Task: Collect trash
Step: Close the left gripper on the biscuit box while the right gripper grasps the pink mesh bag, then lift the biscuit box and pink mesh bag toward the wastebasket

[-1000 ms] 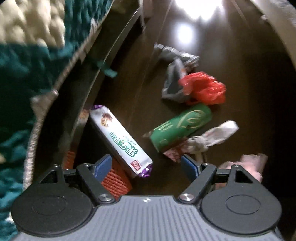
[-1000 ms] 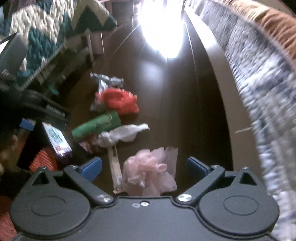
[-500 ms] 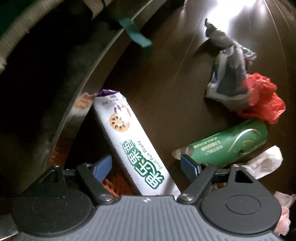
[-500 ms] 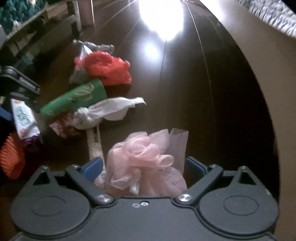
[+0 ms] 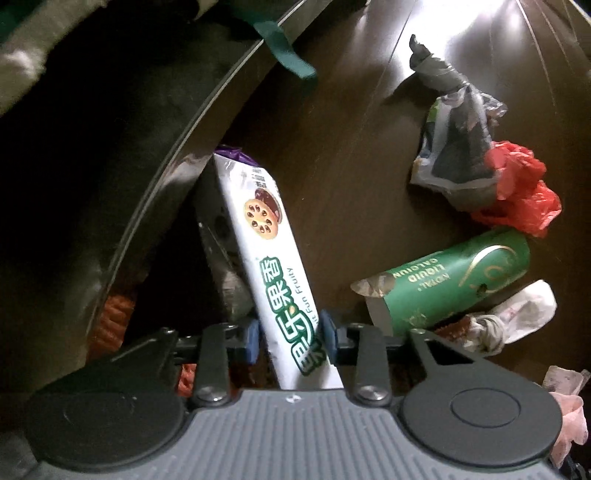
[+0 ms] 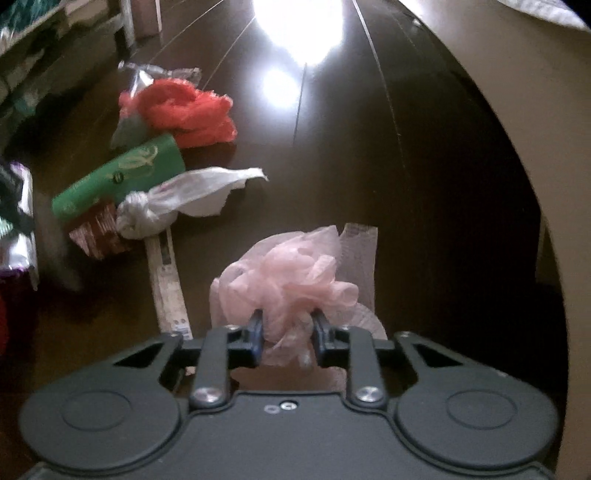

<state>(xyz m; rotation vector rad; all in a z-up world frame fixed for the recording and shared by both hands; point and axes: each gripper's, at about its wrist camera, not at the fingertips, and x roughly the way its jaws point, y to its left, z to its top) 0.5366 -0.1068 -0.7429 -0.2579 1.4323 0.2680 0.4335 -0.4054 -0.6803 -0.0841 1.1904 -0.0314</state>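
The white cookie pack [image 5: 275,258] sits lower centre of the frame, pinched by the left gripper [image 5: 290,334]. The right gripper [image 6: 288,332] is clamped on the pink mesh puff [image 6: 291,280], also lower centre. Further up lie a green carton [image 6: 122,177], a knotted white bag [image 6: 177,201] and what's probably a red plastic bag [image 6: 184,110] on the dark floor [image 6: 406,166].

Floor [image 6: 369,155]: dark brown, glossy planks, seams running away from the camera. Strong white glare patch [image 6: 299,29] at the far end of the floor, smaller reflection just below it. Right side: curved pale beige furniture edge [image 6: 517,122], patterned fabric above it. Left side: dark furniture rail [image 5: 207,122] with teal fabric strip [image 5: 288,55] hanging over it. Low light overall.
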